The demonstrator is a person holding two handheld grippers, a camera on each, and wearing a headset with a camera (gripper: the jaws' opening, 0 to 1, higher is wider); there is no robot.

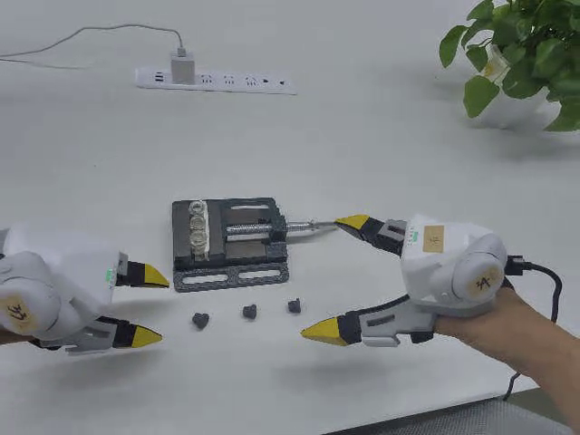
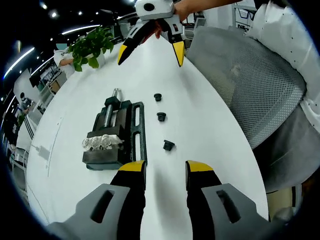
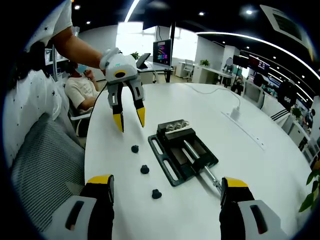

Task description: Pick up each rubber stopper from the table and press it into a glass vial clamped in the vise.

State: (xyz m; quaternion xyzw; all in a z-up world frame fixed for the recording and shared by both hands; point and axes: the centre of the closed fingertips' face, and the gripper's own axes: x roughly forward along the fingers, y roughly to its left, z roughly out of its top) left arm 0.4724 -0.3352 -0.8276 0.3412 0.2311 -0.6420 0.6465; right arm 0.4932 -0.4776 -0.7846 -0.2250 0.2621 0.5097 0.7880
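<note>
Both tools are empty over the white tabletop (image 1: 381,145): left tool (image 1: 164,309) at a narrowish gap, right tool (image 1: 321,275) spread wide. Three rubber stoppers (image 1: 249,312) sit in a row just near of the vise (image 1: 237,269), with glass vials (image 1: 198,228) clamped at its left end. Power strip (image 1: 216,80) and plant (image 1: 518,50) are far back, and there's an open office with ceiling lights (image 3: 249,12) around.

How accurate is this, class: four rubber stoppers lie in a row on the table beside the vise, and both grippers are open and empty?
One detail is wrong: there are three rubber stoppers, not four, as the head view shows. They do lie in a row on the table beside the vise, and the left gripper and right gripper are both open and empty.
</note>
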